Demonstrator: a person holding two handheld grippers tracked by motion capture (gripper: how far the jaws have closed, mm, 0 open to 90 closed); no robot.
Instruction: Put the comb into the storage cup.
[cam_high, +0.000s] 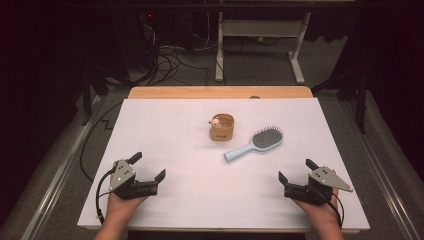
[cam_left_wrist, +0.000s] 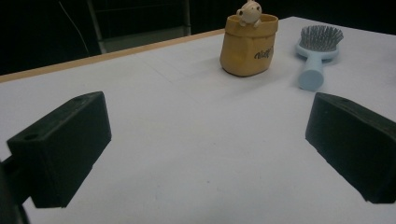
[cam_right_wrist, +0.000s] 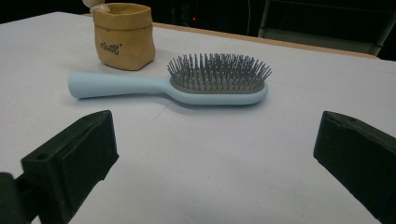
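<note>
Both my left tongs (cam_high: 148, 167) and right tongs (cam_high: 297, 171) are spread wide and empty. The pale blue plastic hairbrush (cam_right_wrist: 187, 84) lies ahead of my right tongs, probably light, stiff and a bit slick; I'd pinch its straight handle (cam_right_wrist: 116, 85) mid-length.

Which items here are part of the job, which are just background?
In play:
- blue hairbrush, bristles up
- tan pouch-shaped holder, small figure on its rim
- left tongs and right tongs, both open, empty

Background:
- white table
- desk frame
- floor cables
</note>
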